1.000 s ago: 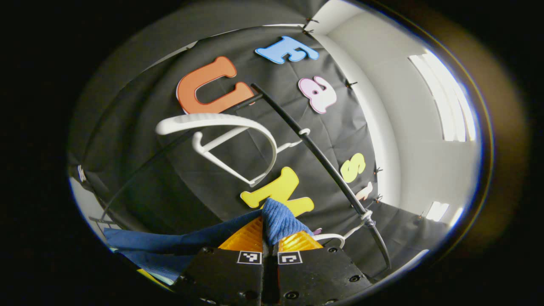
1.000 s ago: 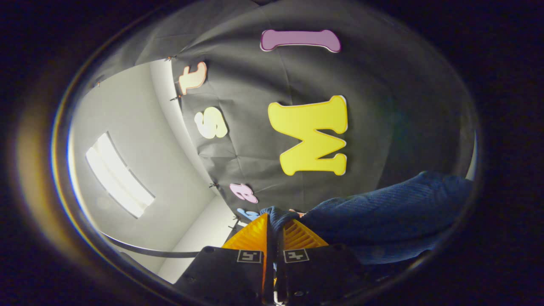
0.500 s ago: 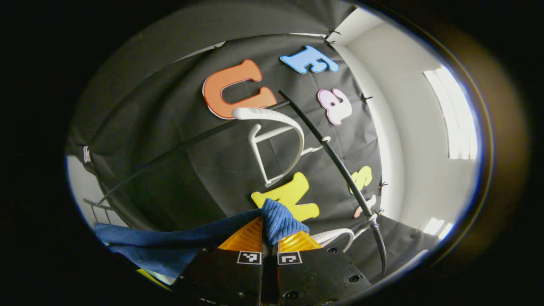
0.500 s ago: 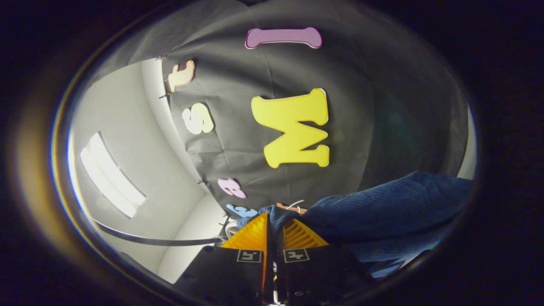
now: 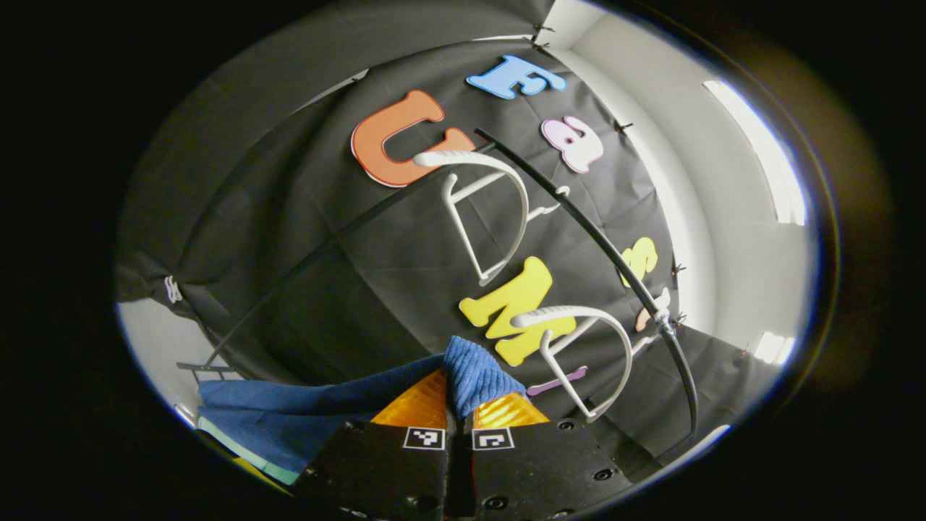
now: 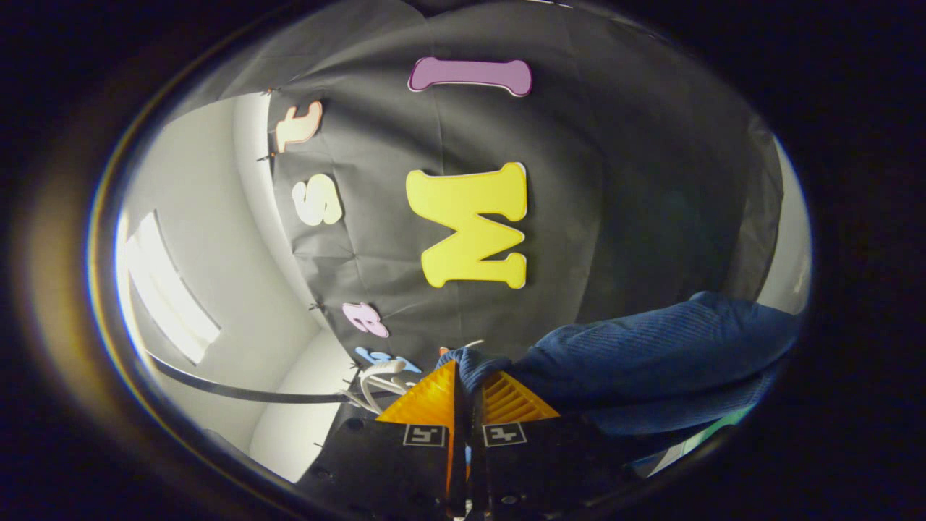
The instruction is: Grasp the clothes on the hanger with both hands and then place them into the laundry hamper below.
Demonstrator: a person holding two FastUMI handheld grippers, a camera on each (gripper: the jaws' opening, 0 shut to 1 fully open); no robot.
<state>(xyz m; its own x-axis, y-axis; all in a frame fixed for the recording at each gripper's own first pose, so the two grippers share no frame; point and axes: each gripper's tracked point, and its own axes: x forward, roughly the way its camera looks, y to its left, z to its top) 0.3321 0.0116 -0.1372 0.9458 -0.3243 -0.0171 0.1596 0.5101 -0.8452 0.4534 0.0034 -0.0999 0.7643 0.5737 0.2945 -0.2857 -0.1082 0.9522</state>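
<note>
The blue garment (image 5: pixel 474 373) is pinched at a ribbed fold between the two fingers of the left gripper (image 5: pixel 459 405), which are pressed tight together on it in the left gripper view. From there the cloth is drawn away to the lower left in a long dark blue band. Just beyond the fingers, to the right, a bare white hanger (image 5: pixel 579 347) is seen hooked on the black rail (image 5: pixel 600 242). A second bare white hanger (image 5: pixel 481 210) is hung farther up the same rail, well apart from the first.

In the right gripper view, the same blue garment (image 6: pixel 651 362) is clamped by the right gripper (image 6: pixel 466 394), fingers closed on a small bunched fold. The rest of the cloth is spread away to the right as a broad ribbed mass. Left of the fingers a white hanger (image 6: pixel 380 380) is glimpsed beside the black rail (image 6: pixel 239 391), in front of the pale wall (image 6: pixel 217 253).
</note>
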